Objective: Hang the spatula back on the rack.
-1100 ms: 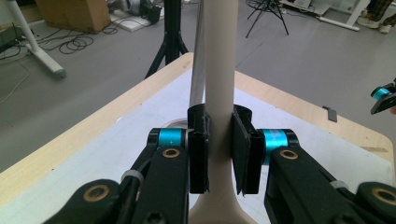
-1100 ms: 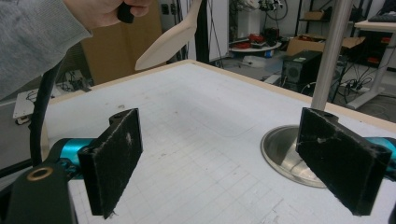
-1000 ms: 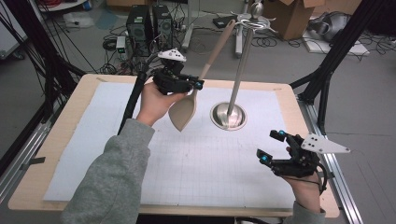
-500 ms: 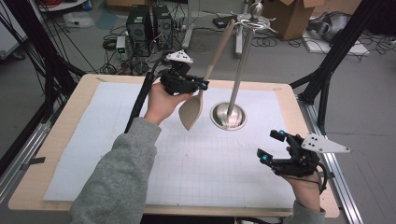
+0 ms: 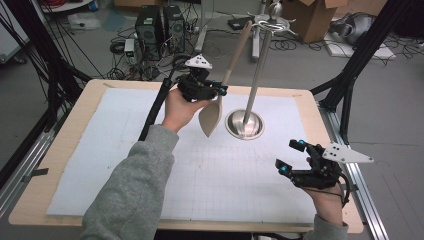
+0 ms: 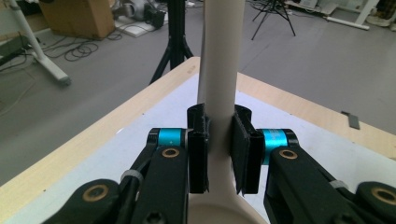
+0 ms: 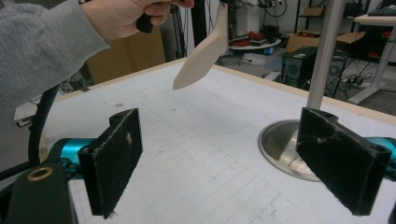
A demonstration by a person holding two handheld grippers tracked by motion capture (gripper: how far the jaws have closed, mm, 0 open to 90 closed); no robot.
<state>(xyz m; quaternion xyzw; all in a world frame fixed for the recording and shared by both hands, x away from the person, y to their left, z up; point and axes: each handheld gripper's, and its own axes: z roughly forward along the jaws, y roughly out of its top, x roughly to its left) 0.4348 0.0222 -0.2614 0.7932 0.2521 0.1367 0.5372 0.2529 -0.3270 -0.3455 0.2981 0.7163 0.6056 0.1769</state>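
The left gripper (image 5: 218,92) has its jaws closed on the handle of a beige spatula (image 5: 211,117) — its blade hangs above the white mat (image 5: 125,150), just beside the metal stand (image 5: 244,123). The right gripper (image 5: 290,156) holds nothing — its jaws stand wide apart near the table's (image 5: 65,150) right edge.

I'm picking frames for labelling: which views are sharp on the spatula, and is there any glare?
High view: spatula soft but readable, sheen on the stand base. Left gripper view: handle sharp between the left gripper pads, floor behind softer. Right gripper view: right gripper pads sharp, blade slightly soft.
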